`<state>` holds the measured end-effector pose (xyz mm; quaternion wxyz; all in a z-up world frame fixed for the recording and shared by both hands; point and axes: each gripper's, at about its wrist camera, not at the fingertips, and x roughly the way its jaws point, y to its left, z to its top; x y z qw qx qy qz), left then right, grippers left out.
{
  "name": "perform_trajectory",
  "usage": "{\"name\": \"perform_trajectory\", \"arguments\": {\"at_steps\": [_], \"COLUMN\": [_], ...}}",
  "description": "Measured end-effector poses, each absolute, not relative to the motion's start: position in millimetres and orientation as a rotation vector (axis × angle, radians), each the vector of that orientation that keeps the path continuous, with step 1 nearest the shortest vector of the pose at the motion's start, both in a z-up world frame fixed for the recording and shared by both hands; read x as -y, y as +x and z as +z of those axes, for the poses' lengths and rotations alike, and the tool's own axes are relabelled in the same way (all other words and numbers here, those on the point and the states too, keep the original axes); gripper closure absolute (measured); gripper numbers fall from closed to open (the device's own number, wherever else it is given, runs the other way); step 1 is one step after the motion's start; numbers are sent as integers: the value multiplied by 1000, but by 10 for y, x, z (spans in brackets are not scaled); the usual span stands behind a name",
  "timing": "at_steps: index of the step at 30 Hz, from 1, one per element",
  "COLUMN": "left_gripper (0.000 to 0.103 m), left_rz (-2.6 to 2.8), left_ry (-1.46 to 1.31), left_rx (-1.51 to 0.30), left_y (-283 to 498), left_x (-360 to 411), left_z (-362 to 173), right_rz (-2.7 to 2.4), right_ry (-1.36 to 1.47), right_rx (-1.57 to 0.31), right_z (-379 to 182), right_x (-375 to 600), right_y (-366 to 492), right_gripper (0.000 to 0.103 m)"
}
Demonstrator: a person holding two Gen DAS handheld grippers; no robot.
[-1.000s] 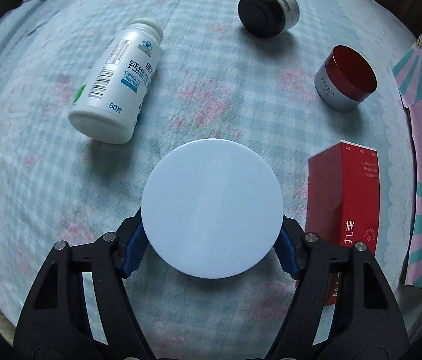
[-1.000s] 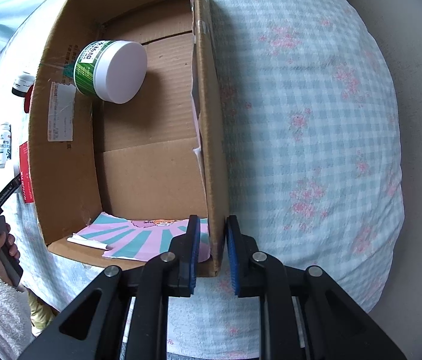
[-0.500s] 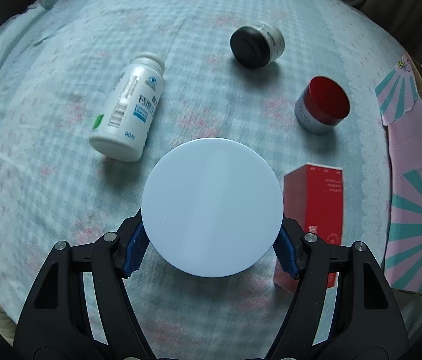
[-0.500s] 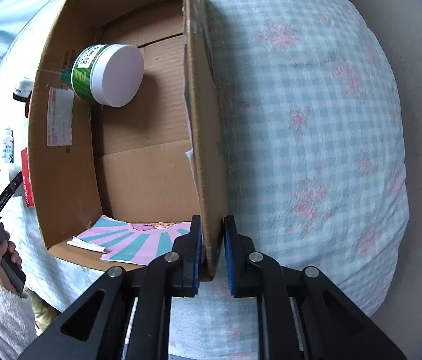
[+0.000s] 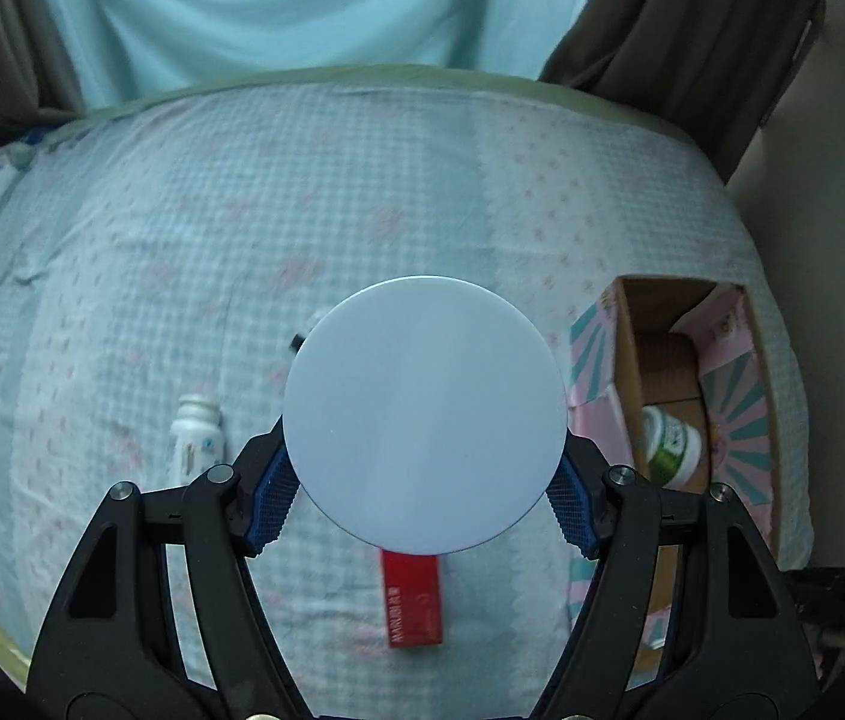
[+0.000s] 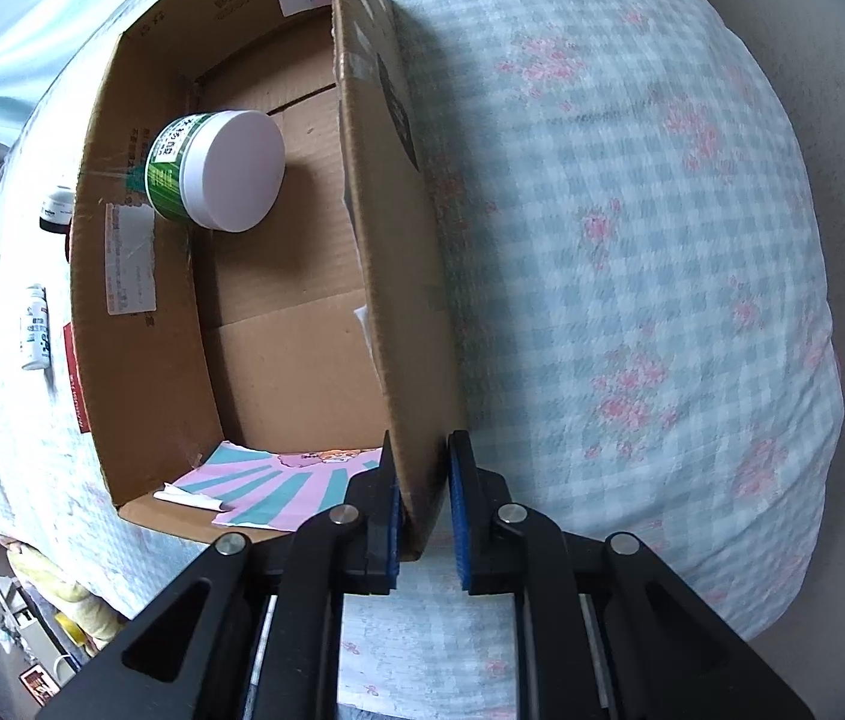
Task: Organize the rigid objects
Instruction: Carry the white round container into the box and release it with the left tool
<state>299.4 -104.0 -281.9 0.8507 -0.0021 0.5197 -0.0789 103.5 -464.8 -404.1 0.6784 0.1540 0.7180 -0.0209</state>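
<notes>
We are looking down on a bed (image 5: 122, 276) covered in a pale blue checked sheet with pink flowers, and everything is sitting on it. The largest thing is the cardboard box (image 6: 140, 324), open at the top; in the left wrist view it is lying at about three o'clock (image 5: 632, 360), with pink and teal printed flaps (image 5: 734, 408) folded around its opening. Inside the box a green jar (image 6: 218, 171) with a white lid is lying on its side against the far left corner of the floor. We are holding the right tongs (image 6: 422, 510) astride the near end of the box's right wall, one blue pad inside and one outside; the left pad is touching the cardboard, while the right pad seems to be standing a little off it, so we are not gripping firmly. Our left tongs (image 5: 422, 504) are gripping a round white-lidded container (image 5: 422, 414) by its sides, raised well above the bed, its flat lid facing the camera at centre frame. Below it, at six o'clock, a red carton (image 5: 413, 606) is lying flat on the sheet. At about nine o'clock from the lid a white pill bottle (image 5: 197, 444) is lying on its side. A small dark jar (image 6: 56, 210) is showing outside the box's left wall in the right wrist view, at nine o'clock.
</notes>
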Motion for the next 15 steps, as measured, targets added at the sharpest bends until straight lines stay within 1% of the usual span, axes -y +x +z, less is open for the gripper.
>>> {"name": "perform_trajectory", "arguments": {"at_steps": [3,7,11,15], "left_gripper": [35,35,35,35], "left_rz": [-248,-349,-426,-476], "left_ry": [46,95,134,184], "left_rx": [-1084,-1103,-1154,-1219], "left_y": [3184,3335,3433,3456], "left_x": [1505,2103,2647,3077], "left_z": [-2677,-2689,-2875,-3172], "right_rz": [-48,-55,-60,-62], "right_ry": [365,390,397,397], "right_rx": [-1612,-1613,-1612,-1613], "right_z": [-4043,-4027,-4012,-4016], "right_x": [4727,4831,4918,4908], "right_y": [1024,1023,1033,1043], "right_gripper": [90,90,90,90]}}
